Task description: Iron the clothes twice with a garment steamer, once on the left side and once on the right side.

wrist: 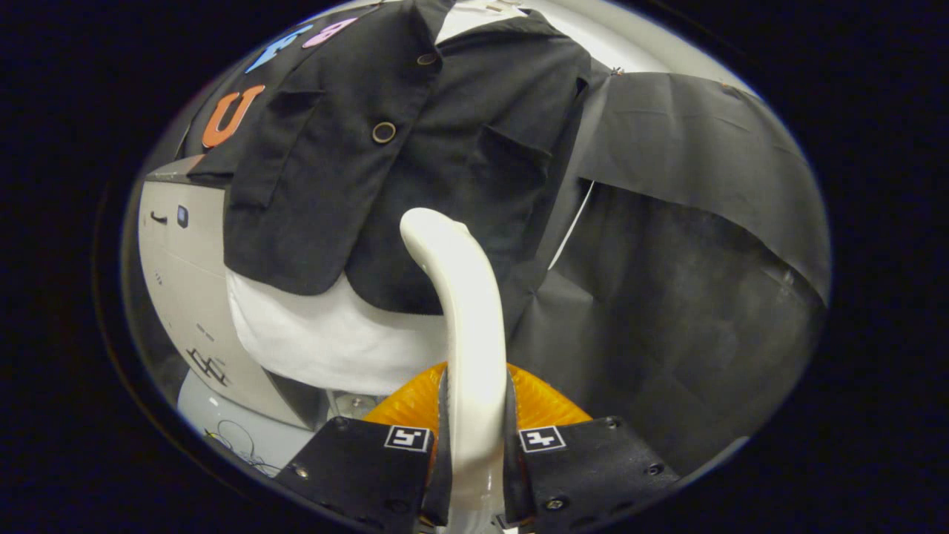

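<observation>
Tool [474, 452] clenched on white steamer [463, 311], both fingers pressing its handle. Head touches black jacket [385, 163] over white cloth [326, 341]. Black cloth wall behind; white cabinet [182, 267] beside.

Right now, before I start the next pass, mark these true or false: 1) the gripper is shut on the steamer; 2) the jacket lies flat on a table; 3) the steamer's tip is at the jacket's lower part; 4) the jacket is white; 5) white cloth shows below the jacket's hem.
1) True: both fingers of the gripper press on the white steamer.
2) False: the jacket hangs upright in front of the booth wall.
3) True: its tip sits against the lower front, near the hem.
4) False: it is black, with round buttons.
5) True: white cloth hangs out below the hem.
</observation>
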### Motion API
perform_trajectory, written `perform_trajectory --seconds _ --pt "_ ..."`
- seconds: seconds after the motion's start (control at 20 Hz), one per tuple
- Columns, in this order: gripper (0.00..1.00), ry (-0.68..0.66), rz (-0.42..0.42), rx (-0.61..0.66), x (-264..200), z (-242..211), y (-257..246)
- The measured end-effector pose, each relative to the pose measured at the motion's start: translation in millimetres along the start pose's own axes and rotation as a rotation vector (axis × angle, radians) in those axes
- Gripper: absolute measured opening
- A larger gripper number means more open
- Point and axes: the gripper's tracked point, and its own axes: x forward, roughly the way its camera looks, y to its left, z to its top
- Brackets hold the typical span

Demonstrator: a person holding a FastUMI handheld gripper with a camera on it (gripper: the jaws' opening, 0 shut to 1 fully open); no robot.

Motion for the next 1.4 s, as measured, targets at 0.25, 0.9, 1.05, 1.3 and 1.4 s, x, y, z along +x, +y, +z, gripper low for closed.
perform_trajectory --seconds 0.25,0.9,1.05,1.3,1.4 --pt "0.31 0.061 0.017 -0.016 -0.3 -32.9 9.8" --pt "0.31 0.112 0.084 -0.035 -26.2 -61.1 41.1" --pt "0.31 0.103 0.081 -0.016 -37.1 -53.9 36.7" --pt "0.31 0.065 0.074 0.047 -79.4 -33.9 13.8" --pt "0.31 0.026 0.053 0.083 -103.7 -21.3 -6.5"
